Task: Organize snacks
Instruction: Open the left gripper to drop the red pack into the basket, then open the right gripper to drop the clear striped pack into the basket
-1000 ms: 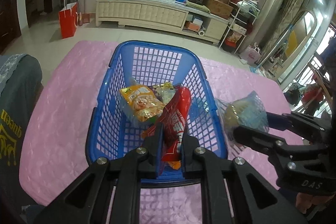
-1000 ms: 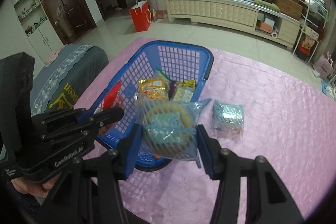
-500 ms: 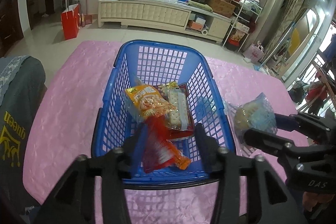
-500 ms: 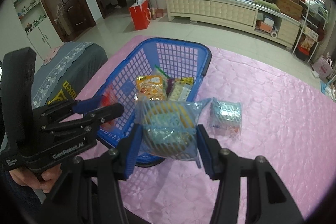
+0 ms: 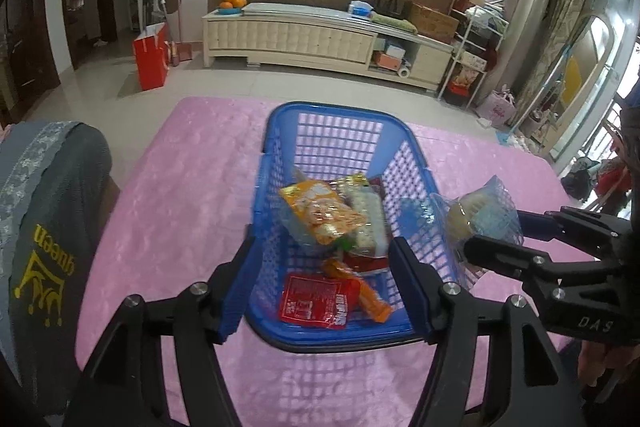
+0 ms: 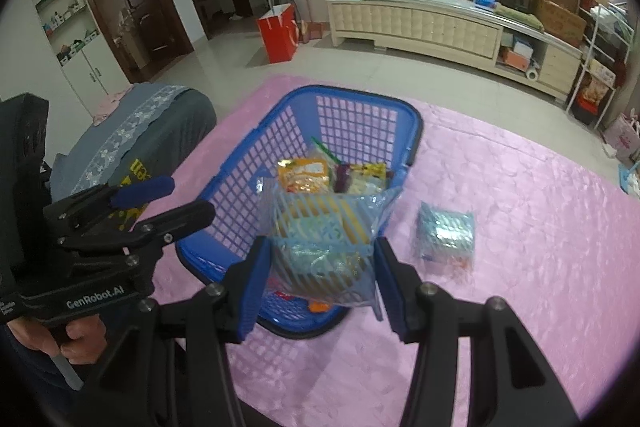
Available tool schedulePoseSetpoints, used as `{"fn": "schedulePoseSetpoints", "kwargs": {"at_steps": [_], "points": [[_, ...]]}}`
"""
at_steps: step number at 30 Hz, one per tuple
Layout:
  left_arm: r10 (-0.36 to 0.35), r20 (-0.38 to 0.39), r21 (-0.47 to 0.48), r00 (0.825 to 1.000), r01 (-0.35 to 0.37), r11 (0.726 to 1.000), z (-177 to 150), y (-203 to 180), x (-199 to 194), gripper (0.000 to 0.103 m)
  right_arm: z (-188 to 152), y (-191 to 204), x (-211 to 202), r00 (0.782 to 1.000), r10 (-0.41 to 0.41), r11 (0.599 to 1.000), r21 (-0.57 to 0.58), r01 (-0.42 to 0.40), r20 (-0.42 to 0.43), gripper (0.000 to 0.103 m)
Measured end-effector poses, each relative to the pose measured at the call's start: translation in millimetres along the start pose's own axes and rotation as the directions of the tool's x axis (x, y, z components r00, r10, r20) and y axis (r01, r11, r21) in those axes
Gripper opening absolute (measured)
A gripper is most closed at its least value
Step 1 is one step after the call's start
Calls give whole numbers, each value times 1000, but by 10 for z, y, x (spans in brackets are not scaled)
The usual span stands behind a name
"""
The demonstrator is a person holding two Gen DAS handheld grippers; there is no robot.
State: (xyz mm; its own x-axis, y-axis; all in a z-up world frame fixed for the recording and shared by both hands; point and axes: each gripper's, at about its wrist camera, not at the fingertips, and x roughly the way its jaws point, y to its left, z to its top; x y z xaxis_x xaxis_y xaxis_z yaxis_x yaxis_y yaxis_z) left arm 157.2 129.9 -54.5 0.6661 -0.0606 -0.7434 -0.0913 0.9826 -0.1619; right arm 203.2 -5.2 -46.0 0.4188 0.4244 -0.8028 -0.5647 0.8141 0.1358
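Right now I am holding the blue-mesh snack bag [image 6: 320,247] in my right claw [image 6: 316,267], its pads clenched on the bag's two sides. The bag is hanging just over the near right rim of the blue basket [image 5: 276,131], broad face toward the camera, its wide axis running claw-pad to claw-pad. From the left wrist view the same bag [image 5: 484,215] is sitting outside the basket's right wall, so the move in hand, as I judge it, is a short carry leftward and forward over the rim, then a release.

Inside the basket the red packet [image 5: 316,301] is lying flat at the near end, the orange packet [image 5: 324,215] and a pale one behind it; open floor is showing toward the far end.

My left claw [image 5: 320,283] is hovering released and empty above the basket's near end, pads spread wide.

Another mesh snack bag [image 6: 446,237] is lying on the pink desk [image 6: 520,207] to the right of the basket, apart from it. My right claw is the nearer one to it, but it is occupied.
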Motion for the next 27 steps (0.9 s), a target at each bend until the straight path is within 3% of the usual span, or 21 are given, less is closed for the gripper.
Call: {"fn": "schedulePoseSetpoints", "kwargs": {"at_steps": [13, 19, 27], "points": [[33, -36, -61, 999, -35, 998, -158, 413, 94, 63, 159, 367, 451, 997, 4, 997, -81, -10, -77, 57], [9, -57, -71, 998, -13, 997, -249, 475, 179, 63, 62, 383, 687, 990, -56, 994, -101, 43, -126, 57], [-7, -72, -87, 997, 1, 996, -261, 452, 258, 63, -4, 309, 701, 980, -143, 982, -140, 123, -142, 57]]}}
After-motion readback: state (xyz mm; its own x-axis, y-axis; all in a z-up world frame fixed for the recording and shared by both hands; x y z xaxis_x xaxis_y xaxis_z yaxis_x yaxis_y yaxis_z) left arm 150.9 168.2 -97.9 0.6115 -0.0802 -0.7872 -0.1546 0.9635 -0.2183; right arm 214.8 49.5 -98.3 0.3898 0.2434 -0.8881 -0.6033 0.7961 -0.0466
